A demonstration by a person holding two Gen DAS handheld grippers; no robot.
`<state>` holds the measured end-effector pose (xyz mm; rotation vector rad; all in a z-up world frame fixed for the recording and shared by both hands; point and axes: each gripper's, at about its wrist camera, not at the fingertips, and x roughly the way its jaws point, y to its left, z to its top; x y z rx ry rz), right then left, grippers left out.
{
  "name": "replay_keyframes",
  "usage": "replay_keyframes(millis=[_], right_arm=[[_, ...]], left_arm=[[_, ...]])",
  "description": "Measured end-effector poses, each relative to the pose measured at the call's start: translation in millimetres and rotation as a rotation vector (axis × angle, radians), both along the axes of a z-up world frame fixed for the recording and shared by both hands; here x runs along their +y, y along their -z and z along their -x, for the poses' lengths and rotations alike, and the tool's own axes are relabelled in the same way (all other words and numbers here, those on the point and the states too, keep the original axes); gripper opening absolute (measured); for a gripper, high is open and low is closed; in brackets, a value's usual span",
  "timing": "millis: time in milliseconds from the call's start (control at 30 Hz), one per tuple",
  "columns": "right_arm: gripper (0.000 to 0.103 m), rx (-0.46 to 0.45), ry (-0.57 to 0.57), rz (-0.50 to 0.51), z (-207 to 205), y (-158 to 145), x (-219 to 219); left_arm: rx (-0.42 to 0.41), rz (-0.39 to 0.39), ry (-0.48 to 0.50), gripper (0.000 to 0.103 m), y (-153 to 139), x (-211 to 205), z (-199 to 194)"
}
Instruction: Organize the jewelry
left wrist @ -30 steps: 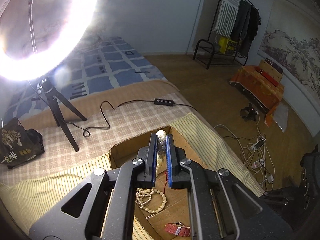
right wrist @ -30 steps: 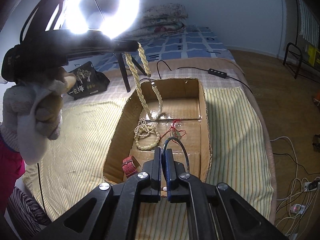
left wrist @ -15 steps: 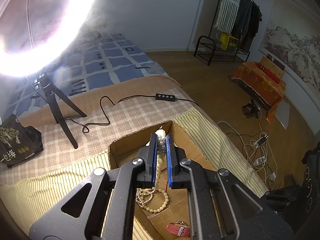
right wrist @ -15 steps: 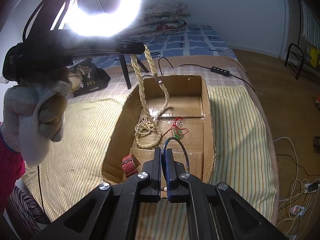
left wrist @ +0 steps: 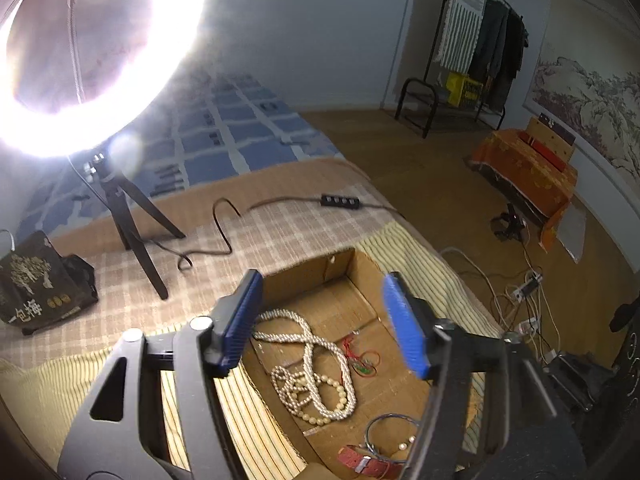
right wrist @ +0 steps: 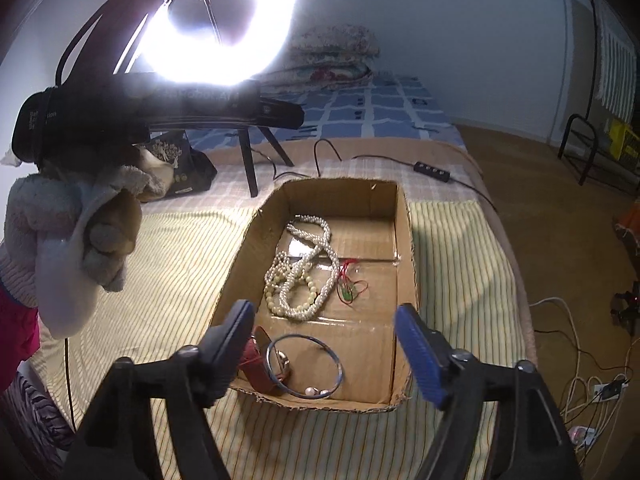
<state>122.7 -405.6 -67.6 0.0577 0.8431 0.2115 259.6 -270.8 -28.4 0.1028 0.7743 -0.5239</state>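
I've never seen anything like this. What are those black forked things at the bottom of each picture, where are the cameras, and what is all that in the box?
There is no robot here. A person holds a two-finger hand tool in each hand, and each tool carries a wide-angle camera looking forward along its fingers. One picture comes from the left gripper, the other from the right gripper. The blue-padded jaws of both stand wide apart and hold nothing.

Below them, on a striped bed cover, sits an open cardboard box. In it lie a twisted pearl necklace, a cream bead bracelet, a red cord with green beads, a thin bangle and a red watch strap. The glare is a ring light on a tripod.
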Motion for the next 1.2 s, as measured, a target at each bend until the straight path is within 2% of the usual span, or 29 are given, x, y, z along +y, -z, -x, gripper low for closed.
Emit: replay_keyframes(millis=[67,267,733,967,1200], right_arm=[[0.090,-0.017,0.007,0.026,1,-3,3],[0.101,-0.056,0.030,0.073,4,-13,10],[0.102,-0.090,0.077,0.079,24,-34,15],[0.102,-0.118,0.113,0.061,42,-53,16],[0.103,-0.153,0.145,0.084,57,-72,25]], left_arm=[[0.000,-0.009,0.005,0.065,0,0,1],[-0.001,-0.013,0.002,0.069,-6,3,6],[-0.057,-0.011,-0.023,0.072,-36,23,34],[-0.109,-0.010,-0.043,0.072,-61,44,57],[-0.152,0.000,-0.058,0.073,-83,69,82]])
